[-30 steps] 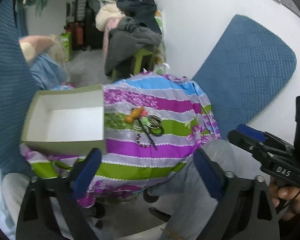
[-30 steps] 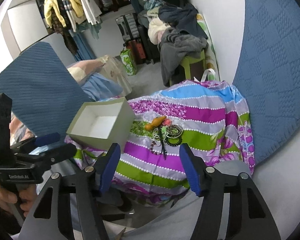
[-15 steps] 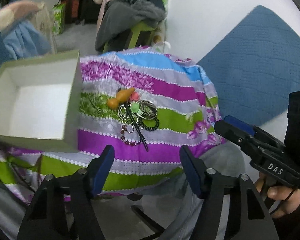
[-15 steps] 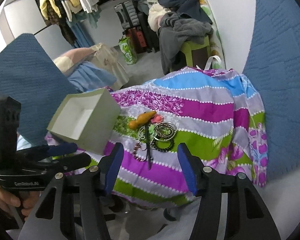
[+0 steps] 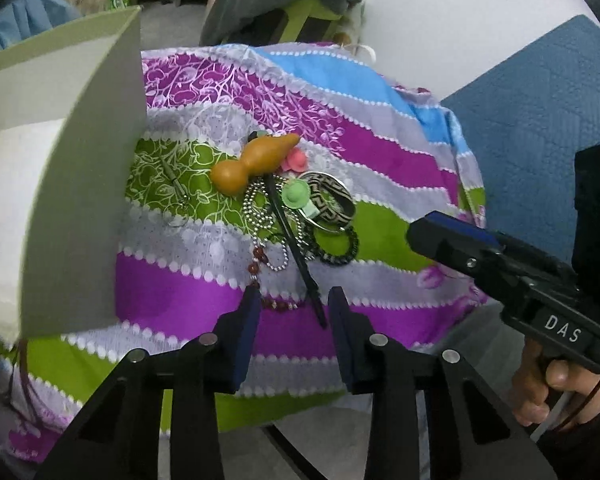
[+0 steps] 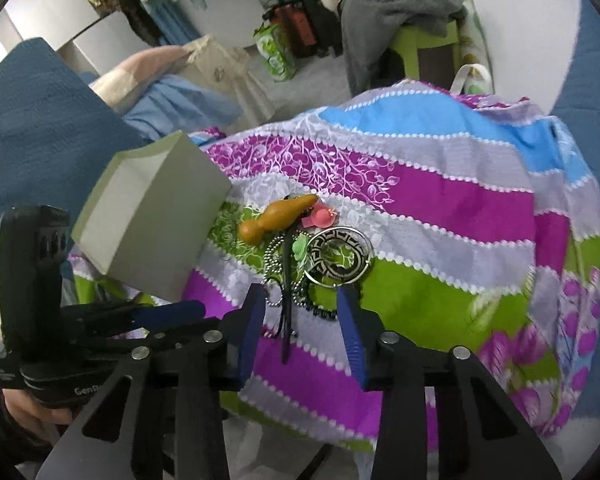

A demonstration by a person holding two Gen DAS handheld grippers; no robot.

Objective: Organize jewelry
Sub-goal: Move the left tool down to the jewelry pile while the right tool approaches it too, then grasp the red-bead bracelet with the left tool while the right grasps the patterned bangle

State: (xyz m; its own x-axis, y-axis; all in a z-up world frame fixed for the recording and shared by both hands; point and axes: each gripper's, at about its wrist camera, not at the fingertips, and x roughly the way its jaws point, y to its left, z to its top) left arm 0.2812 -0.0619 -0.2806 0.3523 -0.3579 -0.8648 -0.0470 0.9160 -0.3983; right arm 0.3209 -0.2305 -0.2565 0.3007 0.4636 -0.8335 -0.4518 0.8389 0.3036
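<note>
A jewelry pile lies on the striped cloth (image 5: 388,160): an orange gourd (image 5: 256,162), a pink flower clip (image 5: 294,160), a green flower (image 5: 295,194), a patterned bangle (image 5: 334,204), a silver ball chain (image 5: 260,216), a black bead bracelet (image 5: 340,248), a red bead strand (image 5: 258,258) and a black stick (image 5: 296,248). An open green box (image 5: 72,200) stands to their left. My left gripper (image 5: 295,294) hovers at the stick's near end, jaws closing, pads touching nothing. My right gripper (image 6: 301,294) hangs over the stick (image 6: 287,300) and chain (image 6: 274,264), jaws closing, nothing gripped.
Blue quilted cushions (image 5: 532,100) flank the cloth-covered stand. A small key ring tool (image 5: 174,184) lies near the box. Behind stand a green stool (image 6: 424,44) piled with clothes, bags and hanging garments. A hand (image 5: 548,384) holds the right gripper's handle.
Both grippers have come down and closer to the jewelry pile. Both pairs of jaws have narrowed markedly. The jewelry and box have not moved.
</note>
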